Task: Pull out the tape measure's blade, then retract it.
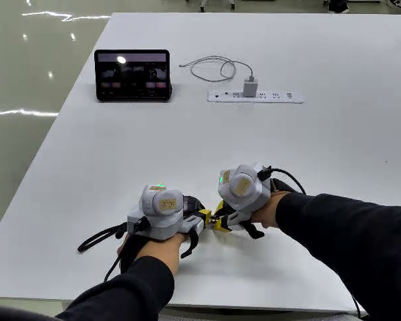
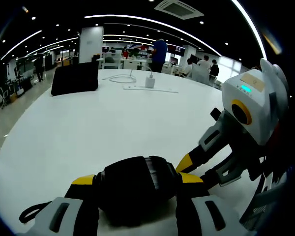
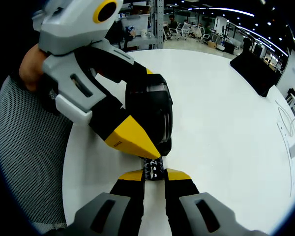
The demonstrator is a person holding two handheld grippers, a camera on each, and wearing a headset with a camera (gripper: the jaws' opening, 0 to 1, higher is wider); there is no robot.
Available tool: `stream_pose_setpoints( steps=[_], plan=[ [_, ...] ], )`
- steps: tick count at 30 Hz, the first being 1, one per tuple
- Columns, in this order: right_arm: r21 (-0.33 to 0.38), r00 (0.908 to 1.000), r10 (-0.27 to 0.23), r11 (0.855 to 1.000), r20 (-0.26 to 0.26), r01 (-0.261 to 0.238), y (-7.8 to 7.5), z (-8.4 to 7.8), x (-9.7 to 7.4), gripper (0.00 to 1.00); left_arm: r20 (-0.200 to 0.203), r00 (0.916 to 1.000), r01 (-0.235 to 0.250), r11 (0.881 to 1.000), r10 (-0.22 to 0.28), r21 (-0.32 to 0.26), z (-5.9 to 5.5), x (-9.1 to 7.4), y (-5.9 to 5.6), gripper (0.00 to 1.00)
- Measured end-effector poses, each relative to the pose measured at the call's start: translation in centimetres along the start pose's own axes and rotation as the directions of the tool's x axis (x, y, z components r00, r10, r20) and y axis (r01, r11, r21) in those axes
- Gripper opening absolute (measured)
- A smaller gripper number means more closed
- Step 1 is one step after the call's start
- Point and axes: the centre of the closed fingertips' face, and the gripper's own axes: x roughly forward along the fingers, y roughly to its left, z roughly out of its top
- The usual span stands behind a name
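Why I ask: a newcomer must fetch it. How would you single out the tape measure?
Go to the white table's near edge, away from the tablet and power strip. The tape measure is the rounded black case there, clamped in the left tongs, its blade tip pinched by the right tongs.

The table (image 1: pixel 187 134) looks matt, the tape measure (image 2: pixel 137 187) ribbed and rubbery, the floor (image 1: pixel 27 67) glossy.

Left claw (image 2: pixel 136 179) grips with jaws spread wide, right claw (image 3: pixel 152 174) pinched nearly closed, tips facing.
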Motion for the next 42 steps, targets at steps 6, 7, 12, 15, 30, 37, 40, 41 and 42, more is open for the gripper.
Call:
stream_pose_setpoints(
  steps=[6, 7, 12, 15, 30, 37, 40, 41, 42],
  plan=[
    [0.006, 1.0, 0.002, 1.0, 0.007, -0.002, 0.0, 0.1, 0.0, 0.11, 0.001, 1.0, 0.003, 1.0, -0.003, -0.001, 0.0, 0.0, 0.1, 0.59],
    [0.005, 1.0, 0.003, 1.0, 0.008, -0.003, 0.0, 0.1, 0.0, 0.12, 0.0, 1.0, 0.002, 1.0, -0.002, 0.001, 0.0, 0.0, 0.1, 0.59],
    [-0.013, 1.0, 0.006, 1.0, 0.001, -0.006, 0.1, -0.4, 0.0, 0.12, 0.0, 1.0, 0.003, 1.0, -0.003, -0.001, 0.0, 0.0, 0.2, 0.59],
    [-0.003, 0.9999, 0.002, 1.0, 0.017, -0.002, 0.1, -0.3, -0.1, 0.12, 0.001, 1.0, 0.003, 1.0, -0.003, -0.002, 0.0, 0.0, 0.3, 0.59],
    [0.002, 0.9989, -0.005, 1.0, 0.047, 0.005, -0.2, 0.3, 0.4, 0.1, 0.0, 0.9999, 0.015, 1.0, -0.015, -0.018, -0.1, 0.0, 0.3, 0.58],
    [0.007, 0.9984, 0.0, 1.0, 0.056, -0.001, -0.1, 0.7, 0.8, 0.11, -0.002, 0.9998, 0.02, 1.0, -0.02, -0.019, -0.1, -0.1, 0.2, 0.59],
    [0.014, 0.9981, 0.003, 1.0, 0.062, -0.004, -0.1, 1.0, 1.1, 0.11, -0.003, 0.9997, 0.024, 1.0, -0.024, -0.017, -0.2, -0.1, 0.2, 0.59],
    [0.014, 0.9981, 0.004, 1.0, 0.062, -0.005, -0.1, 1.0, 1.1, 0.11, -0.003, 0.9997, 0.025, 1.0, -0.025, -0.018, -0.2, 0.0, 0.2, 0.59],
    [0.013, 0.9979, 0.004, 1.0, 0.064, -0.005, -0.1, 1.2, 1.2, 0.11, -0.003, 0.9997, 0.026, 0.999, -0.026, -0.018, -0.2, 0.0, 0.1, 0.59]
  ],
)
